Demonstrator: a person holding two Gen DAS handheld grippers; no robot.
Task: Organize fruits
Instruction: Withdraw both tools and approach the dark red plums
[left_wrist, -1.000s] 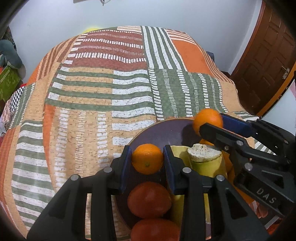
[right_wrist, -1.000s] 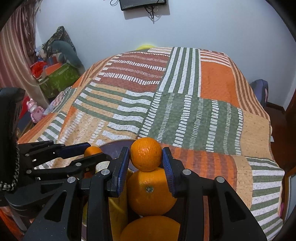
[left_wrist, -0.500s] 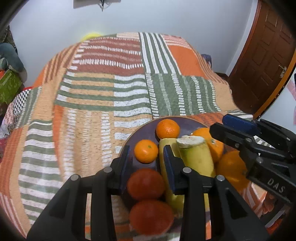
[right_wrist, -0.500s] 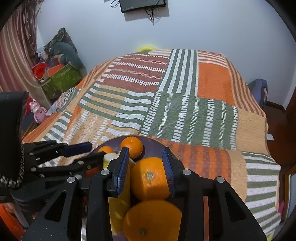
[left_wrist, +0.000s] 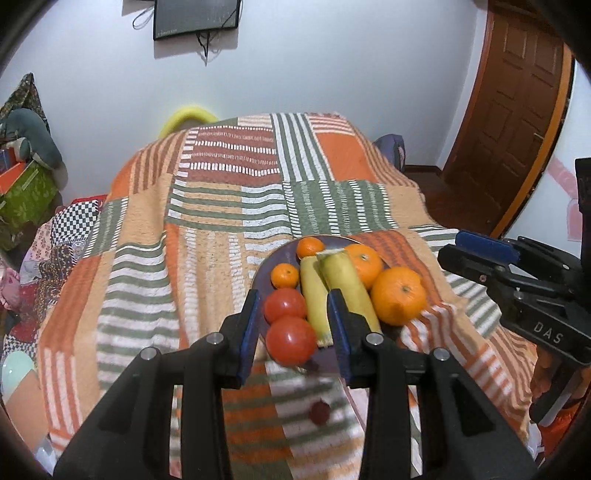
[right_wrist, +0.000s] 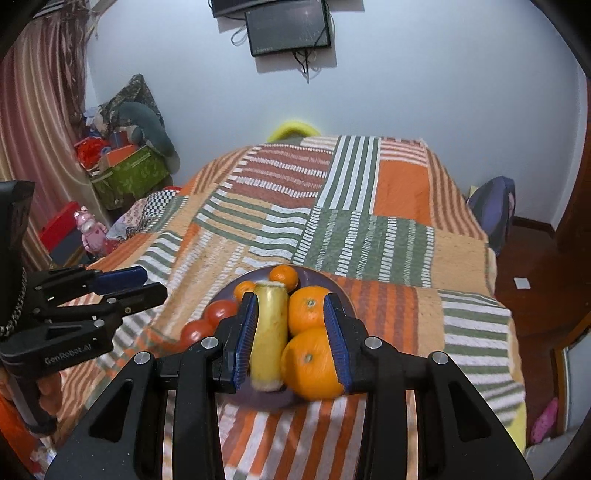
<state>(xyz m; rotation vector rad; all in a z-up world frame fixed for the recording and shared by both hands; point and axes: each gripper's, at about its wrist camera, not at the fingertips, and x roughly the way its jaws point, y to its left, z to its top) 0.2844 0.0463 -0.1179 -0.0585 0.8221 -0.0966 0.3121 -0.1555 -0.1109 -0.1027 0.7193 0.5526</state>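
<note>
Left wrist view: round purple plate (left_wrist: 266, 266) on the woolly striped bed (left_wrist: 221, 206) holds smooth tomatoes (left_wrist: 290, 339), bumpy oranges (left_wrist: 398, 301), long bananas (left_wrist: 314, 295). Both tools (left_wrist: 291, 332) (right_wrist: 290, 334) hang slightly spread, holding nothing.

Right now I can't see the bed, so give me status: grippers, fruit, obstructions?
Left gripper and right gripper empty, jaws apart, above plate. Tomatoes, oranges, bananas plated. Nothing obstructing.

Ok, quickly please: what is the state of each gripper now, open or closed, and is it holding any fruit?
Left gripper: jaws apart, holding nothing, above the dark purple plate of fruit.
Right gripper: jaws apart, holding nothing, also above the plate.
</note>
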